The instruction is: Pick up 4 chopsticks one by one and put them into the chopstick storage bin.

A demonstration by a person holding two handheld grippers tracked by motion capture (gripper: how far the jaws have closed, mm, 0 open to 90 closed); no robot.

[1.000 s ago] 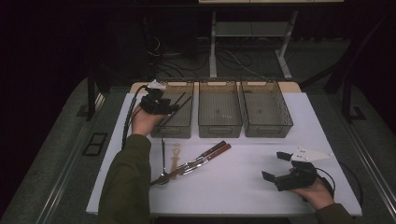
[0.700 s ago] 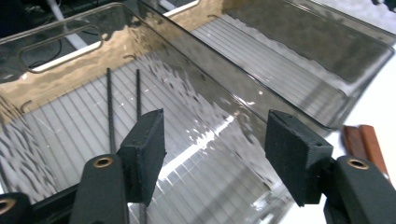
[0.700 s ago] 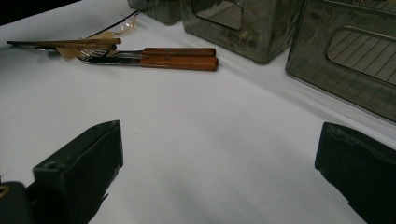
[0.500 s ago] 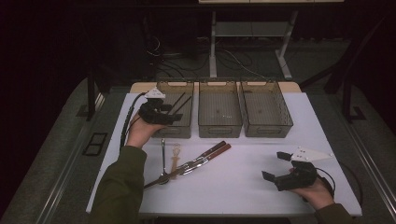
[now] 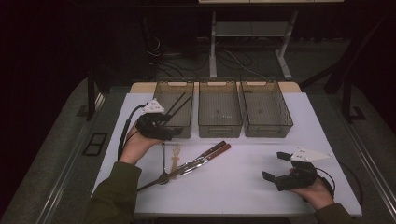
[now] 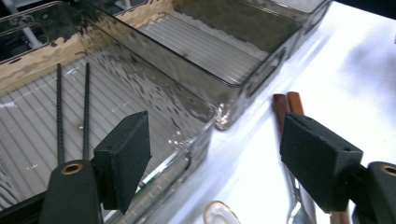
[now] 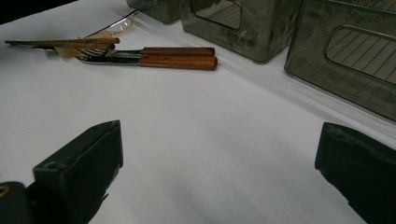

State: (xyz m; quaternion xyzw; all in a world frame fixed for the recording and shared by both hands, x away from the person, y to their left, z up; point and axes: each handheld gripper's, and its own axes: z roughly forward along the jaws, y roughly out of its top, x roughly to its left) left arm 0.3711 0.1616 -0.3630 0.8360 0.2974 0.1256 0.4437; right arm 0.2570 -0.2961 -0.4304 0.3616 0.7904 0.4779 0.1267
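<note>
Your left gripper (image 5: 173,132), jaws just opened and empty, hovered at the left bin's (image 5: 187,85) near rim above two black rods (image 6: 72,109), the wooden-handled cutlery (image 5: 205,156) lying diagonally nearer it than your open right gripper (image 5: 276,167).

A white counter (image 5: 243,191) carries three smoky clear bins in a row along its far edge: the left bin (image 5: 184,122), the middle bin (image 5: 219,125), the right bin (image 5: 266,126). Nearer lie two wooden-handled utensils (image 5: 212,152), a clear plastic spoon (image 5: 174,156) and dark chopsticks (image 5: 152,183), between both grippers' fingers.
</note>
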